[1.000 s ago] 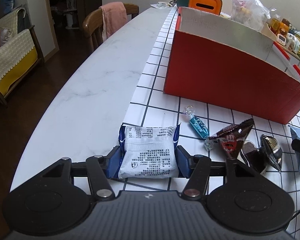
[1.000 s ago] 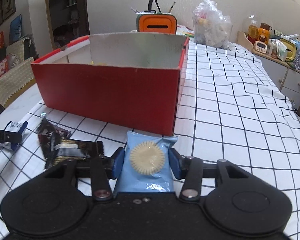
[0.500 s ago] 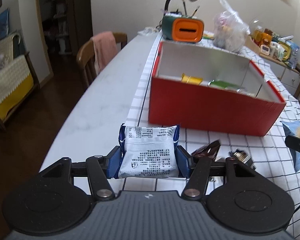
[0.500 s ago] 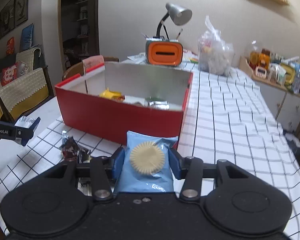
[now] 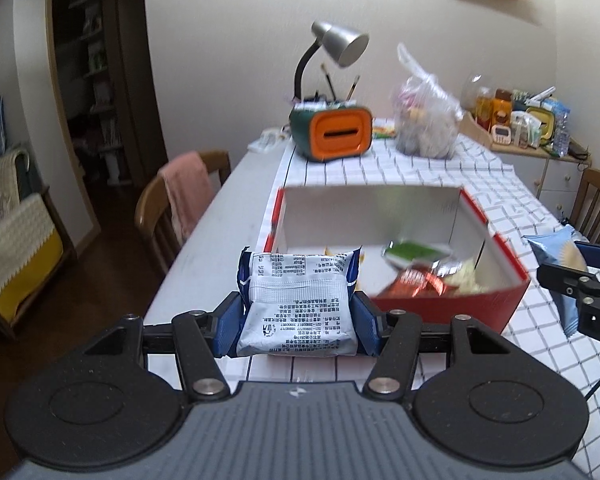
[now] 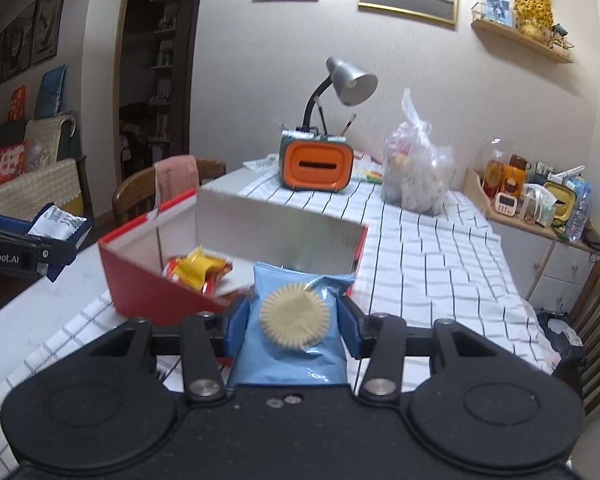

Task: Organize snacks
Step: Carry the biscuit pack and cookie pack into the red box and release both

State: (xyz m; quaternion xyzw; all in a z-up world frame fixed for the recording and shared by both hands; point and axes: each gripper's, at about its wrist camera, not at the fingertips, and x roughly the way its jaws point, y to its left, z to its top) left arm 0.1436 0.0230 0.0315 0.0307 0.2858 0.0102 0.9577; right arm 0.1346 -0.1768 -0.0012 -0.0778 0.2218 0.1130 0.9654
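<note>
Snacks are held in both tools at this moment. Left hand-held gripper is clenched on a white and dark blue packet, which sits between its blue pads with the printed back side up. This packet is in the air, at the near left corner of the red box. Right hand-held gripper is clenched on a light blue packet that shows a round pale biscuit on its front. It is also in the air, at the near right side of the same red box.

The red box stands open on the desk, on a white cloth with black grid lines. Inside the box lie several snacks: a green packet near the far wall, a red packet nearer, and a yellow and red packet in the left part as the right wrist view shows it.

Farther on the desk stand an orange and green holder with a grey lamp behind it, and right of them a clear plastic bag full of things. A wooden chair with a pink cloth over its back stands at the left side of the desk.
</note>
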